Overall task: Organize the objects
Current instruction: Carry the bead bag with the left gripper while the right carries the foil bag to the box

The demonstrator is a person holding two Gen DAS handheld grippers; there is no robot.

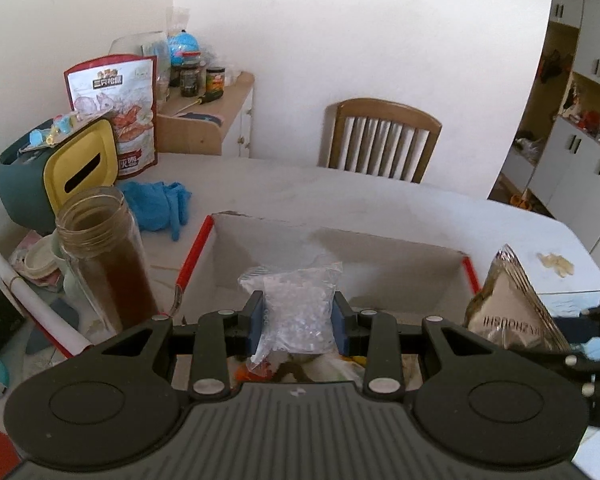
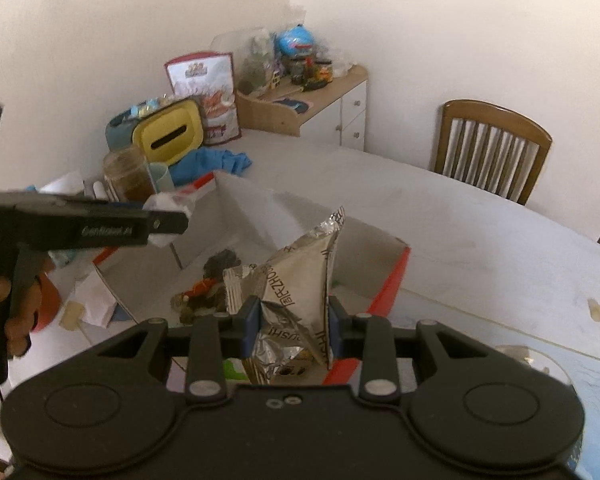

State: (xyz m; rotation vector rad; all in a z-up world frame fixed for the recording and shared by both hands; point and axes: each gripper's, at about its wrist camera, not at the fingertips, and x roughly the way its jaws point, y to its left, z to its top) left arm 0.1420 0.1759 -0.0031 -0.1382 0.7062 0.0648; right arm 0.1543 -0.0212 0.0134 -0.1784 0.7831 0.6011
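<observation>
The left tool is clenched on a small clear plastic bag of pale beads, and the right tool is clenched on a crumpled silver foil snack pouch; each thing sits between the blue pads and hangs above the open white cardboard box with red edges on the worktop. Both bags look light, soft and probably a little slippery, so I judge a hold across the filled middle is safer than one at a loose corner. The foil pouch may crush easily.
</observation>
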